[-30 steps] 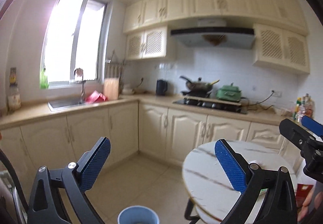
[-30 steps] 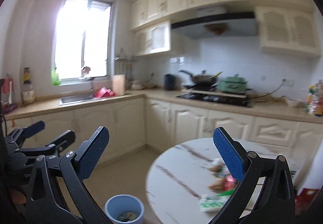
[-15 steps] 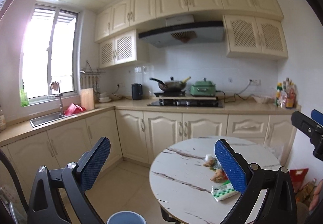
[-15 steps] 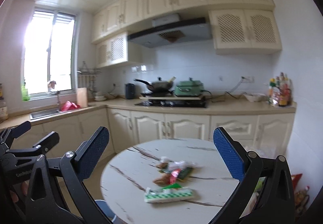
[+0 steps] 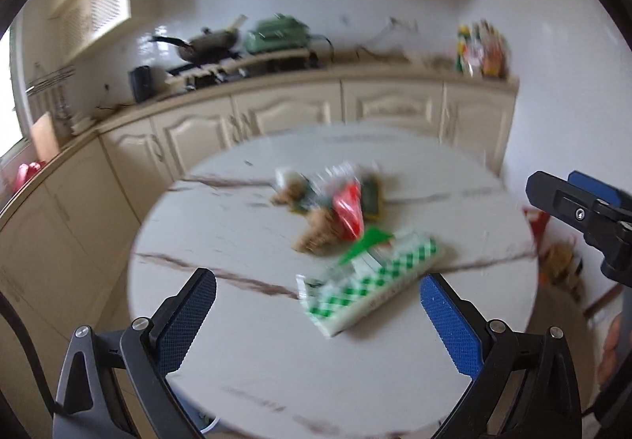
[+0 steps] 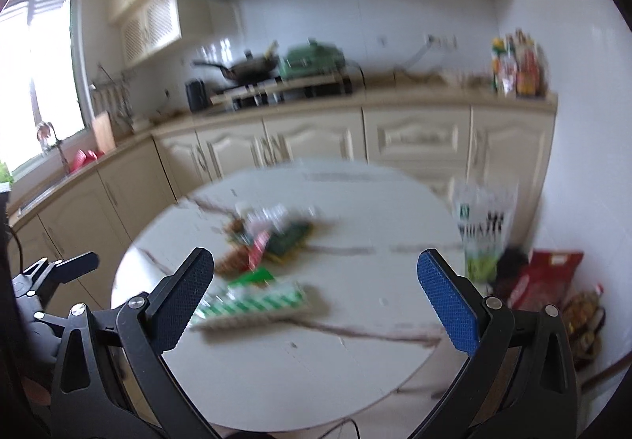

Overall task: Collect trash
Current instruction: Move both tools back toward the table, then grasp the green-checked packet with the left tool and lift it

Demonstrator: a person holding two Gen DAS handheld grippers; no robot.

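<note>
A pile of trash lies on a round white marble table (image 5: pixel 245 241) (image 6: pixel 375 340): a green-and-white checked packet (image 5: pixel 367 281) (image 6: pixel 252 304), a red wrapper (image 5: pixel 349 208) (image 6: pixel 258 251), a dark green packet (image 6: pixel 290 241) and brown crumpled bits (image 5: pixel 316 233). My left gripper (image 5: pixel 318 316) is open and empty above the table's near side, the checked packet just beyond it. My right gripper (image 6: pixel 316 300) is open and empty, with the packet near its left finger. Both views are motion-blurred.
Cream kitchen cabinets (image 6: pixel 414 134) and a counter with a wok (image 6: pixel 249 67) and green pot stand behind the table. A plastic bag (image 6: pixel 484 225), a red bag (image 6: pixel 541 277) and other items stand on the floor at the right. The right gripper shows at the left view's edge (image 5: pixel 580 213).
Both grippers have swung right and tilted down toward the table. The trash pile is now central and close; the blue bin on the floor has left view.
</note>
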